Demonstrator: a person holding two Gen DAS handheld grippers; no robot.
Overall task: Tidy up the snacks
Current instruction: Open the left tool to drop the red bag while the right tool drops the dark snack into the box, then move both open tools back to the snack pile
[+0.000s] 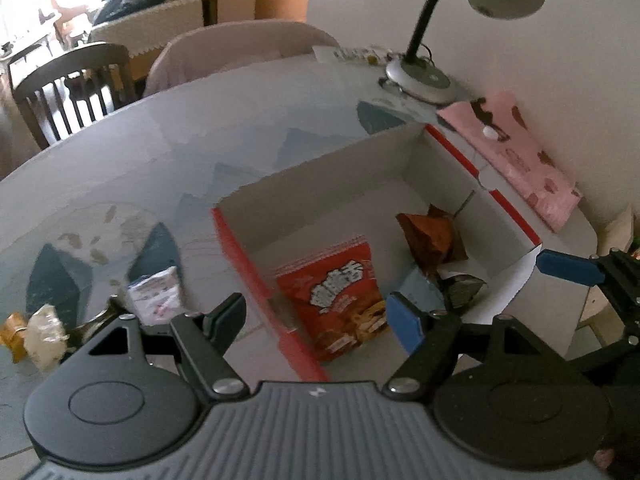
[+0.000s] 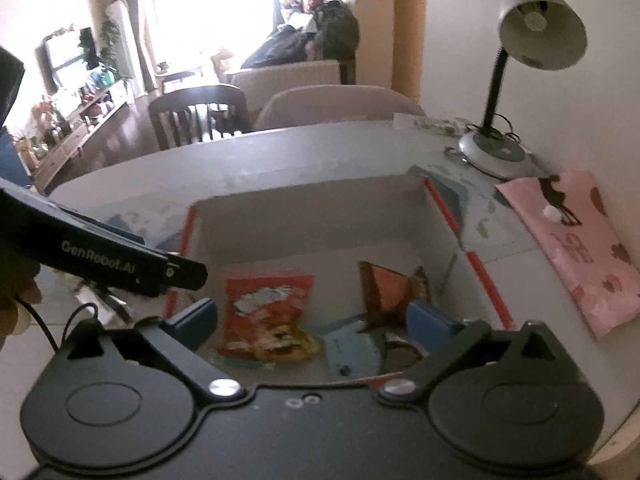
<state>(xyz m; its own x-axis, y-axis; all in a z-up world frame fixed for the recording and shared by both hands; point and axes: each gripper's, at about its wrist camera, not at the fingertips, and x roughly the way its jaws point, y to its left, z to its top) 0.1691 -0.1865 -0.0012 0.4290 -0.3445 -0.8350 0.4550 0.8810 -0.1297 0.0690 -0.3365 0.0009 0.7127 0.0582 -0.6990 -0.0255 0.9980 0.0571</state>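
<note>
From the left wrist camera we see our left gripper (image 1: 316, 316) spread wide with nothing in it, hanging over the near left edge of the white box (image 1: 340, 172) with red edges. Inside the box lie a red snack bag (image 1: 340, 300) and a brown snack bag (image 1: 432, 240), a little apart. Only here do we see more snacks left on the table (image 1: 160, 140): a small white packet (image 1: 158, 294) and a clear wrapped one (image 1: 44, 332), both left of the box. From the right wrist camera we see our right gripper (image 2: 316, 320) spread wide too, holding nothing, above the box's near side. This view shows the pink pouch (image 2: 580, 252) and the lamp (image 2: 536, 32) more fully.
</note>
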